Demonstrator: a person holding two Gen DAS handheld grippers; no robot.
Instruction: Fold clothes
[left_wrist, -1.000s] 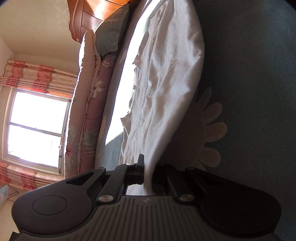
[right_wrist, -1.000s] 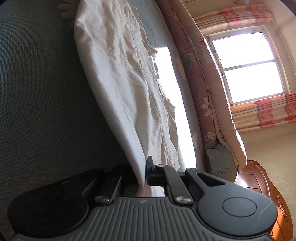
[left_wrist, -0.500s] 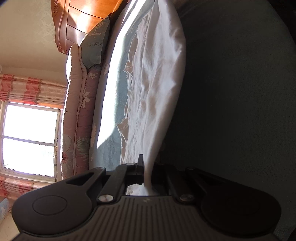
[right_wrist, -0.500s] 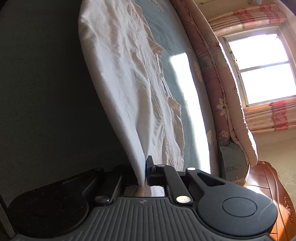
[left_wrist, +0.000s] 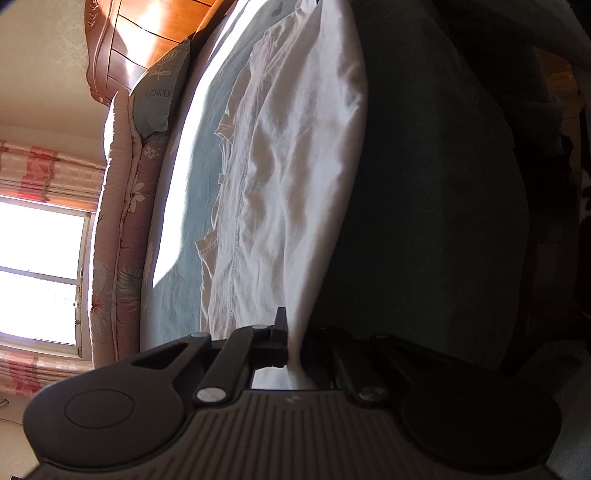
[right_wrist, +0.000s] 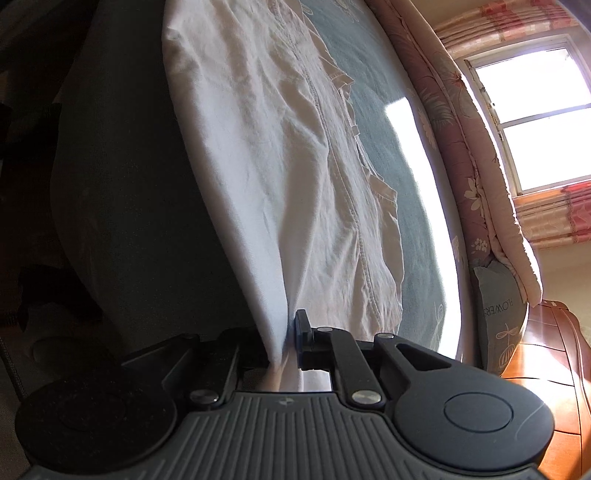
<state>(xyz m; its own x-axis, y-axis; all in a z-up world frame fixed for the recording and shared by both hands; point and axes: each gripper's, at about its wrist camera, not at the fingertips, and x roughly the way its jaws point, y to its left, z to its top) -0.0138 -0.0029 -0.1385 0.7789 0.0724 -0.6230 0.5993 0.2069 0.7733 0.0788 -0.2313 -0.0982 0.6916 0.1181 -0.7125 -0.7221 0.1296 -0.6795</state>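
A white garment (left_wrist: 291, 177) with stitched seams and pocket flaps stretches away from me over a blue-green bed cover (left_wrist: 195, 206). My left gripper (left_wrist: 295, 332) is shut on one pinched edge of the cloth, which rises taut from the jaws. In the right wrist view the same white garment (right_wrist: 280, 155) runs up from my right gripper (right_wrist: 286, 332), shut on another pinched edge. Both views are rolled sideways. The held side of the cloth is lifted off the bed; its far side lies flat in sunlight.
A rolled floral quilt (left_wrist: 122, 206) and a teal "FLOWERS" pillow (left_wrist: 159, 99) lie along the far side of the bed, by a wooden headboard (left_wrist: 147, 40). A bright window (right_wrist: 535, 114) with pink curtains is behind. The dark bed edge (left_wrist: 443, 184) drops off nearby.
Both grippers have pulled back toward the bed's near edge, still holding the garment. More of the dark bed side and floor shows now, and the cloth looks longer and tauter.
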